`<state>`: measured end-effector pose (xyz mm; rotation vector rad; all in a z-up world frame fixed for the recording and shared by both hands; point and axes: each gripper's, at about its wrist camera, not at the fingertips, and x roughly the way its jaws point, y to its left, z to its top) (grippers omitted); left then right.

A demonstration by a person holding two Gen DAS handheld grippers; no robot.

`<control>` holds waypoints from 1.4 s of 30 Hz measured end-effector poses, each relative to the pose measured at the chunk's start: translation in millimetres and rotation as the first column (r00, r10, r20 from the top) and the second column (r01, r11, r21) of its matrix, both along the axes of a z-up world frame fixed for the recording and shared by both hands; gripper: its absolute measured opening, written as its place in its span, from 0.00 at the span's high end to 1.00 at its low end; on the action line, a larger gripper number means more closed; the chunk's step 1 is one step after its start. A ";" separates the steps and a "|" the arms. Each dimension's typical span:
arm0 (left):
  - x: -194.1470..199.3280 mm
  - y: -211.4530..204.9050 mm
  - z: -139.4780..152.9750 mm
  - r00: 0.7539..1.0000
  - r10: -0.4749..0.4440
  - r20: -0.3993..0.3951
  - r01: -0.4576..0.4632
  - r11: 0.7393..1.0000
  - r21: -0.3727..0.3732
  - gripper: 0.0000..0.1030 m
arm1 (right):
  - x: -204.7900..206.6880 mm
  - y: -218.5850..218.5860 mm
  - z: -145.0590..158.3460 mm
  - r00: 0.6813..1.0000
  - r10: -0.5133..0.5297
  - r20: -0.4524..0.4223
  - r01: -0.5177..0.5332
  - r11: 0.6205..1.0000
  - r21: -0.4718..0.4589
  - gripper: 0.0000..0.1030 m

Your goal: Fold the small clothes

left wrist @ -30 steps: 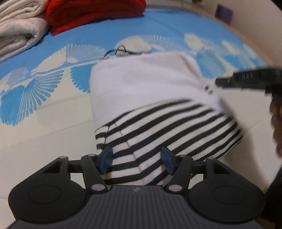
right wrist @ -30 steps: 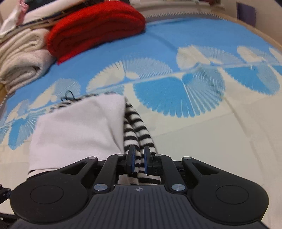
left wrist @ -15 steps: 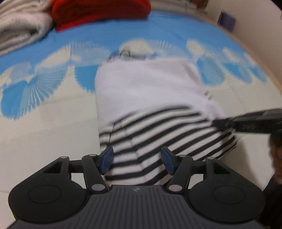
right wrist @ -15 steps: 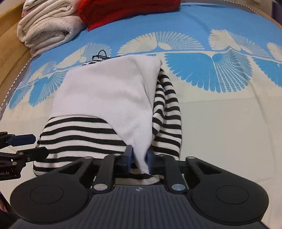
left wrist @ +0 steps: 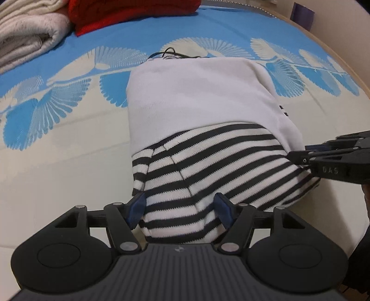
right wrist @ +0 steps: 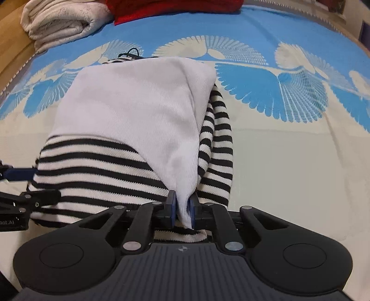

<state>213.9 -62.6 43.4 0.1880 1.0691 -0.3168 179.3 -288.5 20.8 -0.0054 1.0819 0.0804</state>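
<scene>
A small knit garment, white with black-and-white striped parts [left wrist: 208, 143], lies folded on a bed covered by a blue and cream fan-patterned spread [left wrist: 57, 166]. Its long axis runs from the near claws toward the far folded cream blanket [right wrist: 60, 25] and red knit pile [left wrist: 129, 14]. The left claw [left wrist: 181, 209] is spread and opening, its 2 pads straddling the striped near end. The right claw [right wrist: 182, 208] is opening, with a white fabric corner between its pads, which look to touch it.
</scene>
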 end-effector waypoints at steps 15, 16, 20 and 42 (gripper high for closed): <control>-146.3 6.1 118.3 0.921 0.103 0.375 -0.065 0.991 -0.114 0.01 | -144.6 -20.6 130.2 0.909 -0.096 0.405 0.078 0.995 0.062 0.39; -161.1 2.9 115.9 0.925 0.098 0.367 -0.055 0.990 -0.126 0.01 | -158.8 -20.9 130.8 0.901 -0.087 0.424 0.071 0.996 0.053 0.39; -194.2 -3.4 92.8 0.937 0.165 0.306 -0.110 0.976 -0.188 0.01 | -204.9 -22.8 116.9 0.881 -0.087 0.465 0.085 0.996 0.025 0.38; -172.8 -15.9 52.0 0.915 0.284 0.285 -0.258 0.958 -0.127 0.01 | -199.1 20.6 83.4 0.911 -0.048 0.410 0.068 0.997 -0.035 0.36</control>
